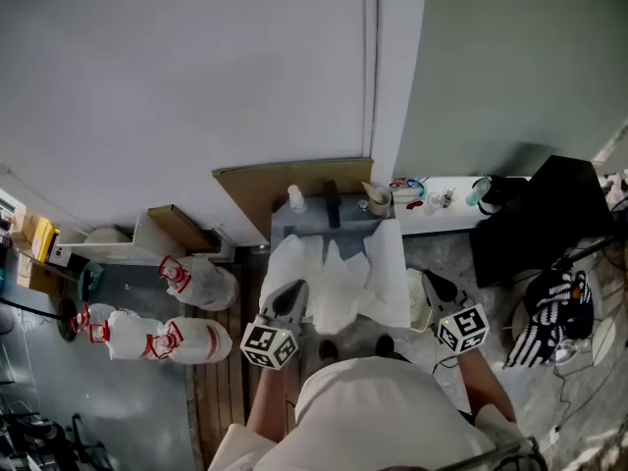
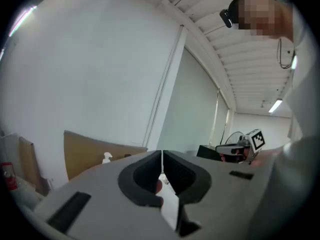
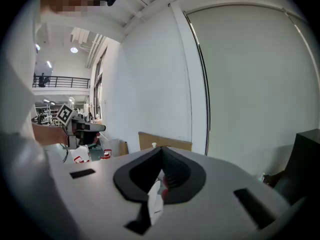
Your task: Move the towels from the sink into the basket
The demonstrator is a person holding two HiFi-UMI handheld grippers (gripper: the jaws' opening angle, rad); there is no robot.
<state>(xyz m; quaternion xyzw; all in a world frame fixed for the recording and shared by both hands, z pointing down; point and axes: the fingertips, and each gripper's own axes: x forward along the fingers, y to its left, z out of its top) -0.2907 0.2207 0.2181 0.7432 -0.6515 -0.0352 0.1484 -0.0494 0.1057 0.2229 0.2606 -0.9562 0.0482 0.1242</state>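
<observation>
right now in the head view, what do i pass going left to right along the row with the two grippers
tied white bags → left gripper → white towel → right gripper → black-and-white striped cloth

The white towel (image 1: 339, 283) looks like soft, matt, creased cloth, the brown sheet of cardboard (image 1: 285, 180) is flat and dull, the white plastic bags (image 1: 201, 283) are thin and slightly glossy, and the floor boards (image 1: 221, 381) are bare slatted wood.
</observation>
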